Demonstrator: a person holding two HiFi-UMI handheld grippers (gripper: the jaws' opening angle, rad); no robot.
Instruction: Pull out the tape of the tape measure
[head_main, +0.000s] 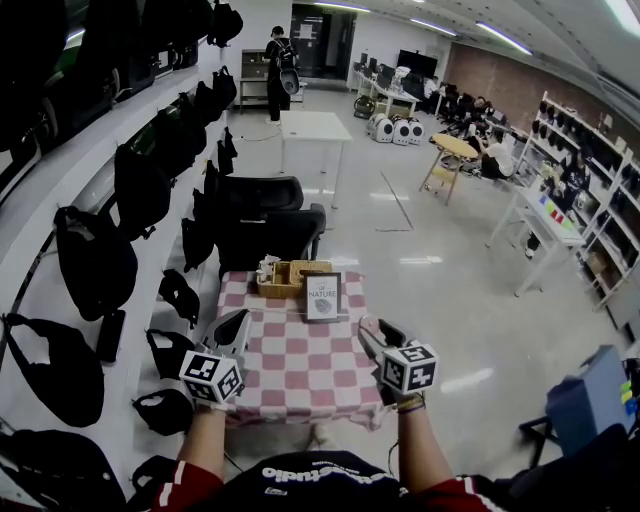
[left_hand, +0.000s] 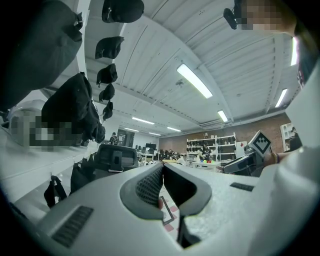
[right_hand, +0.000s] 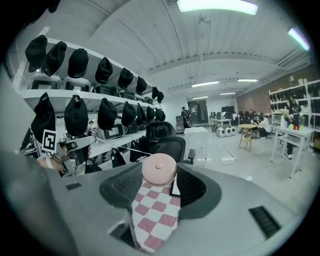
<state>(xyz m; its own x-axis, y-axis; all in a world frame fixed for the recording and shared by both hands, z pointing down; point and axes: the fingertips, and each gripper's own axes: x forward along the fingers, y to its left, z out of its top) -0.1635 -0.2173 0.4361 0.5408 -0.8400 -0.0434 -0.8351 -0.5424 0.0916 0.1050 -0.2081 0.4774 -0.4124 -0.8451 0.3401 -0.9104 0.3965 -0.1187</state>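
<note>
Head view overlooks the checked table (head_main: 300, 372); tool views skim it (low, close).

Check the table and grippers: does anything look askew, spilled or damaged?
Nothing stands out. The right gripper holds the pink tape measure above the checked table, its tape running straight to the left gripper.

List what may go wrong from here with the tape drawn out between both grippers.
1. The tape measure is held only at the very tip of the right gripper; more pull may tug it free.
2. The thin tape seems pinched by the left gripper; if it slips, it would likely snap back.
</note>
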